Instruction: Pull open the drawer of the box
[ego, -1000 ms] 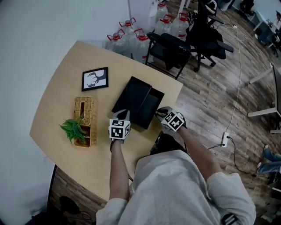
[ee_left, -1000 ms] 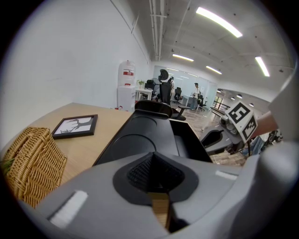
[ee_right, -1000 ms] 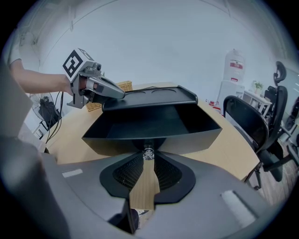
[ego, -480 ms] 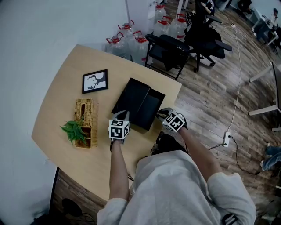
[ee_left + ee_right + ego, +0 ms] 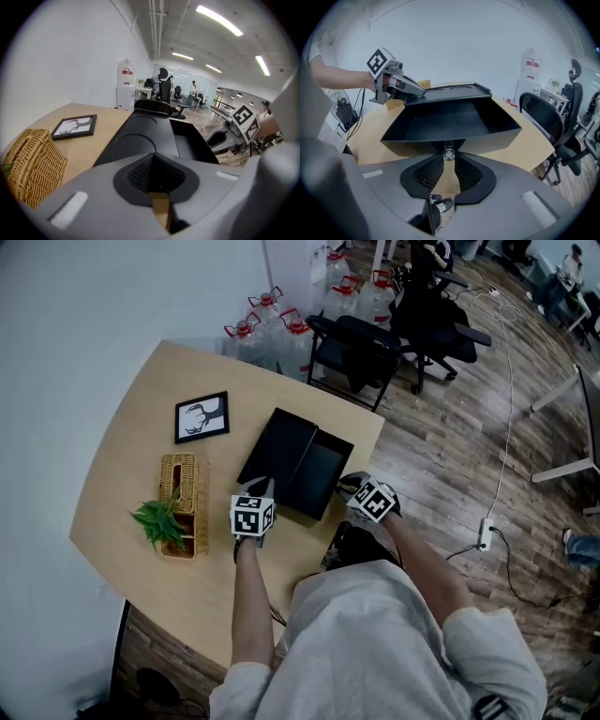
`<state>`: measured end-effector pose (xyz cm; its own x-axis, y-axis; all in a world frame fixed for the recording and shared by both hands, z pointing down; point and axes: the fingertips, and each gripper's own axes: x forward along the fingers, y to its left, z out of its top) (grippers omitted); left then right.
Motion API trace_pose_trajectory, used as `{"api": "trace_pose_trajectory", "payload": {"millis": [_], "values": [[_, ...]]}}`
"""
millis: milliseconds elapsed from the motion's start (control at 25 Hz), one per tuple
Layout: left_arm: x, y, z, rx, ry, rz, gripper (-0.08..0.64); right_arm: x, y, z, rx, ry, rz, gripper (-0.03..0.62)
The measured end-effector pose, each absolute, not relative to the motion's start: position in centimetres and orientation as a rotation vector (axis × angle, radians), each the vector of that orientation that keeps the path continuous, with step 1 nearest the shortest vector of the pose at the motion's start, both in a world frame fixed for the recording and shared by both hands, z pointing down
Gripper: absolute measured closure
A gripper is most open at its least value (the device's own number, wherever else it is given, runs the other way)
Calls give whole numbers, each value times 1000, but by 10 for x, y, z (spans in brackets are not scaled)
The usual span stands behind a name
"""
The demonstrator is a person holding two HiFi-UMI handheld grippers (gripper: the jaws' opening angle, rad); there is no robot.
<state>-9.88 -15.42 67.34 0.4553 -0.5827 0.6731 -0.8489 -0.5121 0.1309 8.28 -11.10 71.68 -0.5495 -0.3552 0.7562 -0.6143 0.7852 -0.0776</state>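
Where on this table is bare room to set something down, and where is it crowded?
Free: the table corner beyond the picture frame, and the near strip below the wicker basket, left of the person's arm. Crowded: the right edge, where the open drawer, the left gripper and the right gripper, on its knob, meet.

right gripper [image 5: 448, 158] pinching knob [image 5: 449, 153], drawer [image 5: 440, 123] open

Bare worktop [image 5: 117, 442] lies open along the head view's left and bottom. A wicker basket [image 5: 183, 486], plant [image 5: 157, 517] and picture frame [image 5: 202, 414] block the box's [image 5: 281, 448] left flank; the pulled-out drawer [image 5: 320, 474] fills its right.
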Motion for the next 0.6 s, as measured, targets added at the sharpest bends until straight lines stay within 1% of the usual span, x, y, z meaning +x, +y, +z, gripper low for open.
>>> {"api": "trace_pose_trajectory", "payload": {"millis": [600], "values": [[-100,-153,675,2258,-1189,798,506,86,-107,718,742,-2199,441,520]]}}
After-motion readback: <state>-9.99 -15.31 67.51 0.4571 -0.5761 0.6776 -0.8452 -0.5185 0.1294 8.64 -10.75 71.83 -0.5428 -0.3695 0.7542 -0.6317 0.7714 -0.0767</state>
